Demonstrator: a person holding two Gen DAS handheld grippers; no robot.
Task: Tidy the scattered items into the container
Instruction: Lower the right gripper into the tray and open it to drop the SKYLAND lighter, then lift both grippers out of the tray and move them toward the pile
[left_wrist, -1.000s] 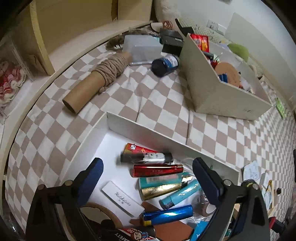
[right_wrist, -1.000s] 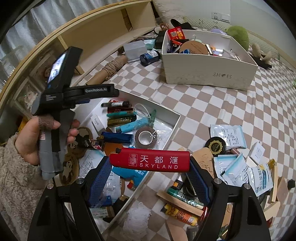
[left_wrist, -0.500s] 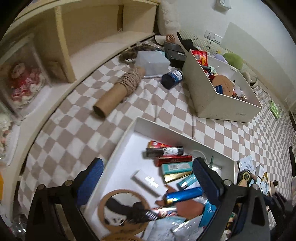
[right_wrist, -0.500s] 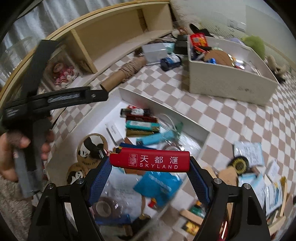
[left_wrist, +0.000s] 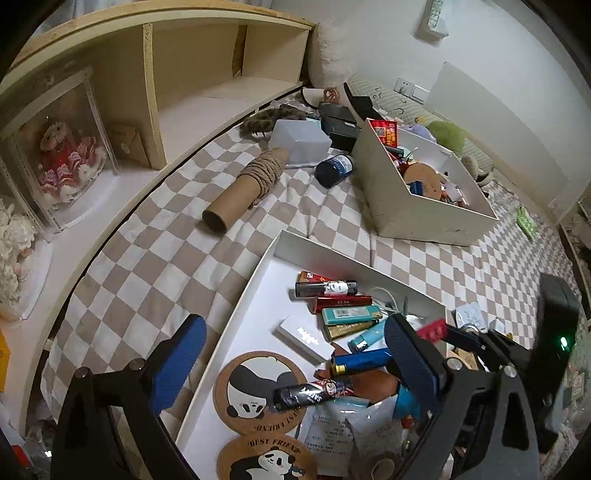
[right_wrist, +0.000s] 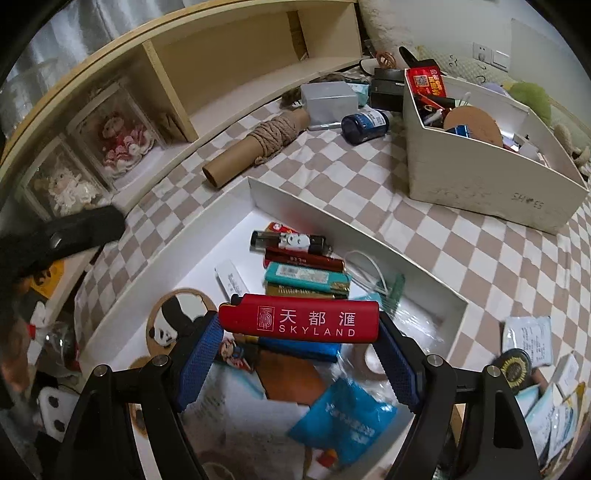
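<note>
The right hand-held gripper (right_wrist: 299, 354) pinched a red lighter (right_wrist: 299, 319) above the white tray (right_wrist: 354, 225) on the bed, already holding many lighters. The left hand-held gripper (left_wrist: 291, 354) stood spread, empty. Packets (right_wrist: 526, 338) still lay off the tray's right edge.

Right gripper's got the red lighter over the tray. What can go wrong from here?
1. The right gripper clamps the red SKYLAND lighter only by its ends; a tilt could let it slip.
2. The shallow white tray is crowded: a drop onto the lined-up lighters could bounce or scatter them.
3. The open left gripper hangs over the same tray, so the two may collide.
</note>
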